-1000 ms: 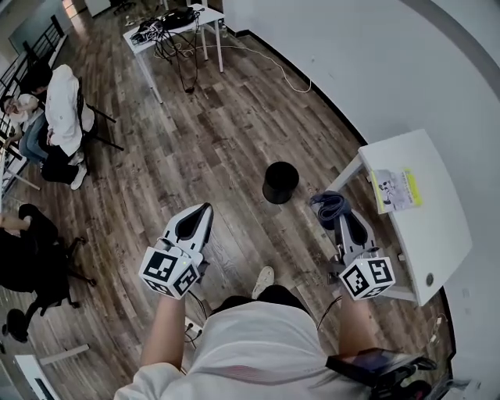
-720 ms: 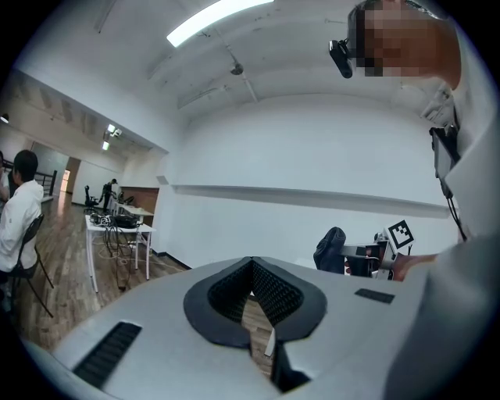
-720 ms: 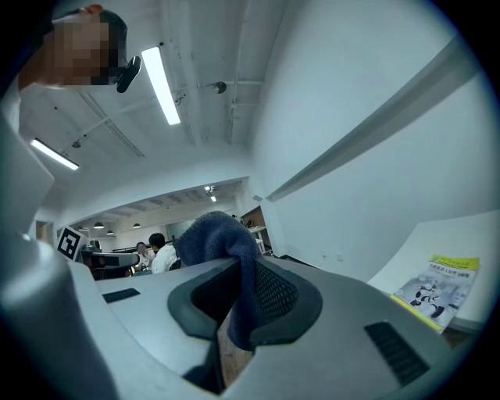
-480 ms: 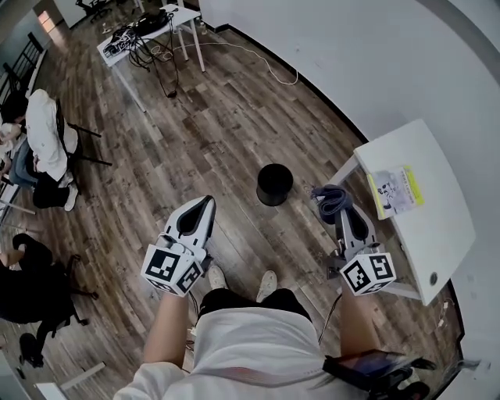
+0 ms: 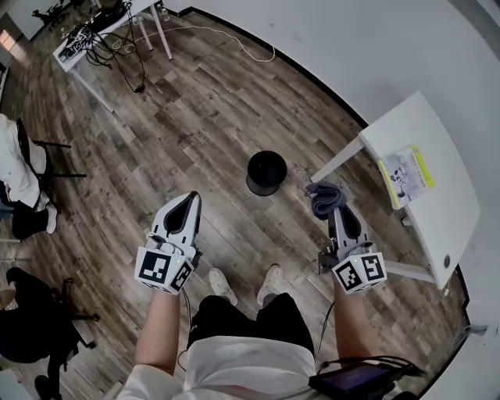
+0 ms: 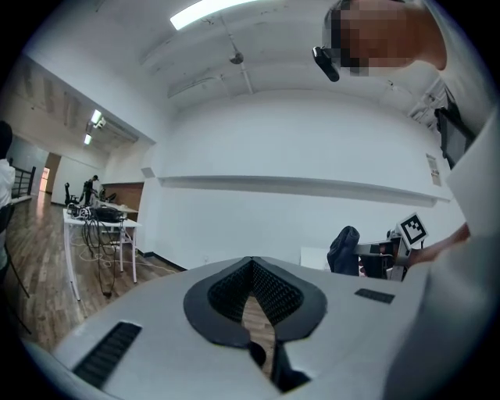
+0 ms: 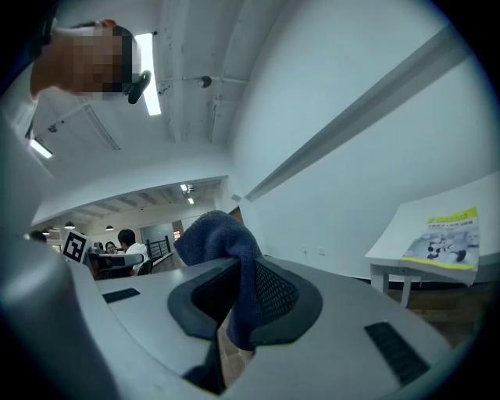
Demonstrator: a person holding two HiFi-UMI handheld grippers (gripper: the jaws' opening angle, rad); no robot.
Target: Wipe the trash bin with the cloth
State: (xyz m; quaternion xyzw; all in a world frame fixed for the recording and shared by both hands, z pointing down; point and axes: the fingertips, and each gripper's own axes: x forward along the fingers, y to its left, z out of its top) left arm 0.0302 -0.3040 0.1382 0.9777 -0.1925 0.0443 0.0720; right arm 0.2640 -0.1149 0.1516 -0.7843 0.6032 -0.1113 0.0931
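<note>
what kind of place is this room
Likely an open office or lab: a wood-plank floor, a white table heaped with cables and gear, a seated person at the left edge, and a black trash bin.

In the head view, the left forearm [image 5: 158, 332] and right forearm [image 5: 345, 324], both bare, reached up from the bottom edge, side by side and well apart. The left gripper [image 5: 187, 201], left of centre, had its jaws closed together on nothing. The right gripper [image 5: 333, 212], right of centre, pinched the cloth [image 5: 326, 196] between its jaws.
</note>
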